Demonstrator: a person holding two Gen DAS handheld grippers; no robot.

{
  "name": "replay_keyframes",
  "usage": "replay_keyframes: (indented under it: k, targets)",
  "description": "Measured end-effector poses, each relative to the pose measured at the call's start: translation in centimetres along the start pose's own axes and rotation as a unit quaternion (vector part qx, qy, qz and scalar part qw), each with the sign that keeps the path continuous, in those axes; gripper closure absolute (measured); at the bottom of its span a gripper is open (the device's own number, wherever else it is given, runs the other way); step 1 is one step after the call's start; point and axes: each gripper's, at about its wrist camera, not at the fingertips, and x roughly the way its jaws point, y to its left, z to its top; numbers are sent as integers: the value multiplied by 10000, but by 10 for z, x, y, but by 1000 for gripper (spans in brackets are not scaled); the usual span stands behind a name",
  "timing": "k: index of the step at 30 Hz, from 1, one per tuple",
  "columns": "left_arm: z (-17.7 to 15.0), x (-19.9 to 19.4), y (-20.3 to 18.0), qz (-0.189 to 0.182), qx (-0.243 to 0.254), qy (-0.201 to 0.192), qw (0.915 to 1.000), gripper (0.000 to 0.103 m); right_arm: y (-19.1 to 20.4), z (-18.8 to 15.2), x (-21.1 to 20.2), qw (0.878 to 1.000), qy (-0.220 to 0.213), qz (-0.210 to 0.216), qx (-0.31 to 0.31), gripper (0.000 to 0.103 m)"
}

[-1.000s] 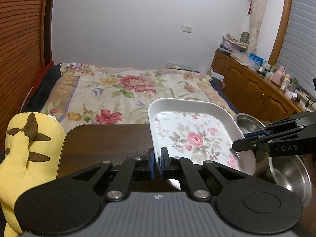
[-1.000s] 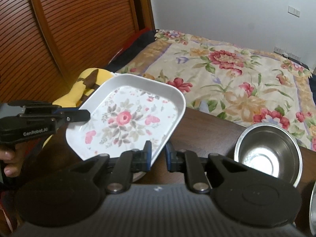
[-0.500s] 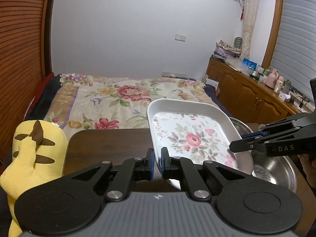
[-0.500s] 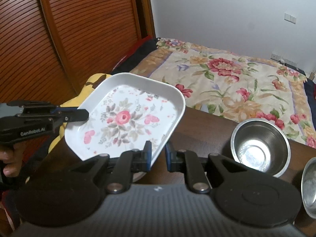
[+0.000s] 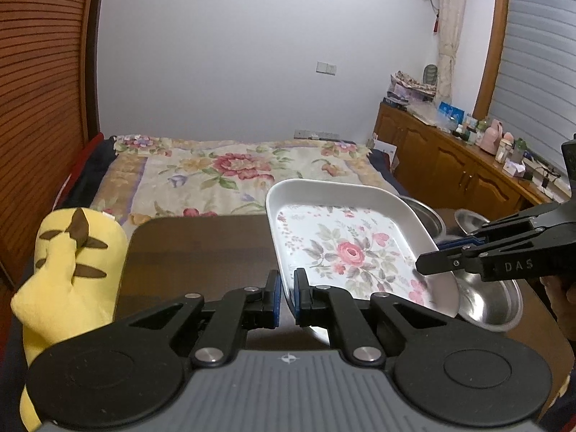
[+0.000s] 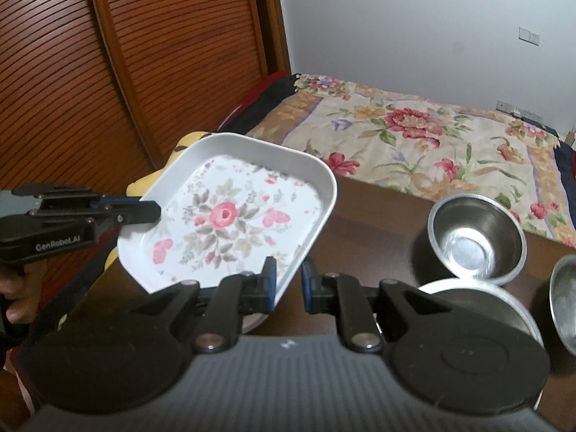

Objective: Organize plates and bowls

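Both claws grip one floral tray (image 5: pixel 345 248), held tilted in the air above the table. Left gripper (image 5: pixel 286 297): fingers clamped on the tray's rim at 6 o'clock in the left wrist view. Right gripper (image 6: pixel 288 289): fingers pinch the opposite rim, entering at 3 o'clock in the left wrist view and seen at 6 o'clock in its own.

Left to right in the left wrist view: yellow plush toy (image 5: pixel 68 262) at 9 o'clock beside the table edge; dark wooden table (image 5: pixel 194 248) at centre; the tray just right of centre; steel bowls at 3 o'clock, partly hidden behind the tray. In the right wrist view a small steel bowl (image 6: pixel 477 239) stands at 3 o'clock, a wide steel bowl (image 6: pixel 486 302) lies just under the gripper body at 4 o'clock, and a third bowl (image 6: pixel 565 302) is cut by the frame edge.

Progress, as judged: early to middle. The tray is lifted but not set down; the bowls stand apart, unstacked. Placing the tray and nesting the bowls appear to remain.

Setting: bedroom; a bed with floral quilt (image 5: pixel 230 176) at 12 o'clock beyond the table, slatted wooden doors (image 6: pixel 118 72) at 9 o'clock, and a wooden cabinet (image 5: pixel 450 165) with small items at 2 o'clock.
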Motion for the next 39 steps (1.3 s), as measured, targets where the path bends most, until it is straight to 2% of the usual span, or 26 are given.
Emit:
replay_keyframes:
  k: [24,39]
  targets:
    - [-56,-21,-27,-47,80,285,9996,93,5,-54,-11,9996,145,146,187,87]
    - [-90,-36,-45,-59,86,419,9991,94,14,-92,-26,9997,168,149,15,87]
